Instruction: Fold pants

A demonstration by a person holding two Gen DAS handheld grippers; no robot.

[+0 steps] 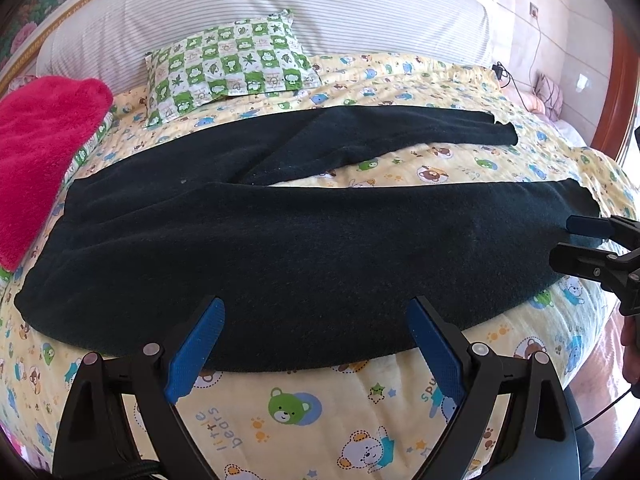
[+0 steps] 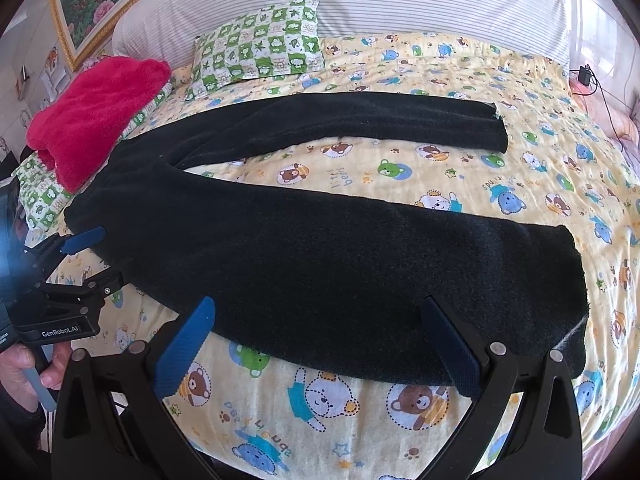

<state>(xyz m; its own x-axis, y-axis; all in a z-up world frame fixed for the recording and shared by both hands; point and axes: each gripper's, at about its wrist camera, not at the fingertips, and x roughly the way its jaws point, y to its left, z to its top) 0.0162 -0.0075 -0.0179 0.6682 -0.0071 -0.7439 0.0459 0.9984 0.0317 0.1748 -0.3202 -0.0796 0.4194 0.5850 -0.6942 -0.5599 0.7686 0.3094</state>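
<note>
Black pants (image 1: 304,248) lie spread flat on the bed, waist at the left, both legs running right in a V. They also show in the right wrist view (image 2: 328,256). My left gripper (image 1: 316,312) is open, its blue pads over the near edge of the near leg, close to the waist end. My right gripper (image 2: 320,312) is open over the near leg close to its cuff. The right gripper shows in the left wrist view (image 1: 568,240) at the cuff. The left gripper shows in the right wrist view (image 2: 100,252) at the waist edge.
The bed has a yellow bear-print sheet (image 1: 304,416). A red fluffy towel (image 1: 44,140) lies at the left by the waist. A green checked pillow (image 1: 228,64) sits behind, against a striped headboard (image 1: 320,0). A charger and cable (image 2: 586,74) lie at the far right.
</note>
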